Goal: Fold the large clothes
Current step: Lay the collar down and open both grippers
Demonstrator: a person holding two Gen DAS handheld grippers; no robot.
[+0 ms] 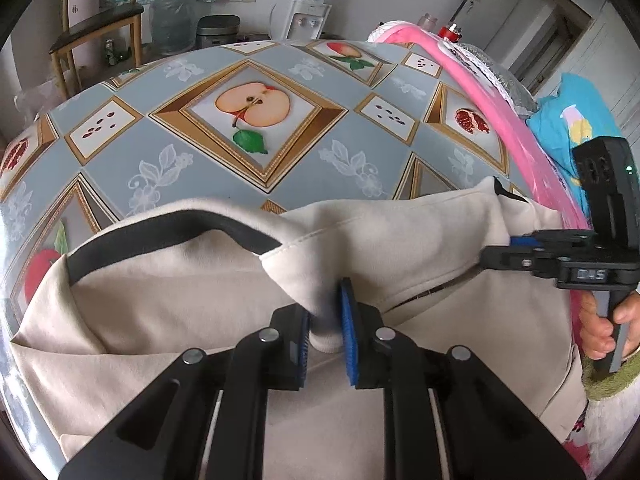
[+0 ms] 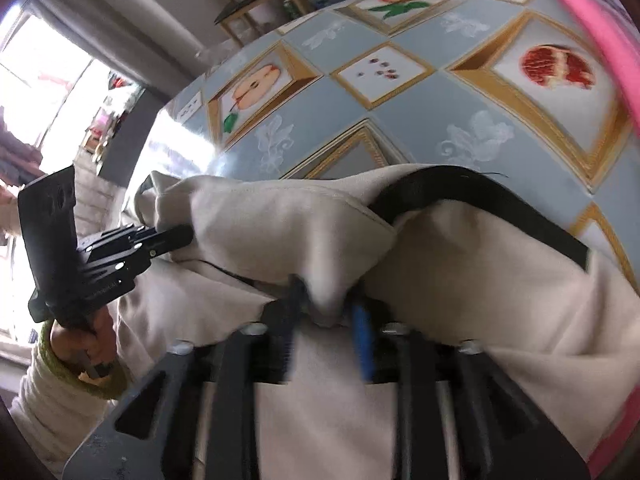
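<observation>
A large cream garment (image 1: 192,304) with a black neck band (image 1: 172,230) lies bunched on the near part of the table. My left gripper (image 1: 326,314) is shut on a raised fold of its cloth. In the left wrist view my right gripper (image 1: 494,256) reaches in from the right, its tips at the garment's edge, with a hand (image 1: 600,324) on its handle. In the blurred right wrist view my right gripper (image 2: 328,314) stands open with a cream fold (image 2: 328,300) loose between its pads. The left gripper (image 2: 186,236) bites the garment (image 2: 480,280) at the left. The black band (image 2: 480,200) curves across the top.
The table (image 1: 304,160) has a blue-grey cloth printed with fruit panels. A pink hoop-like rim (image 1: 500,100) runs along its right side, with a turquoise item (image 1: 580,120) beyond. Behind the table stand a chair (image 1: 100,24) and a water dispenser (image 1: 308,4).
</observation>
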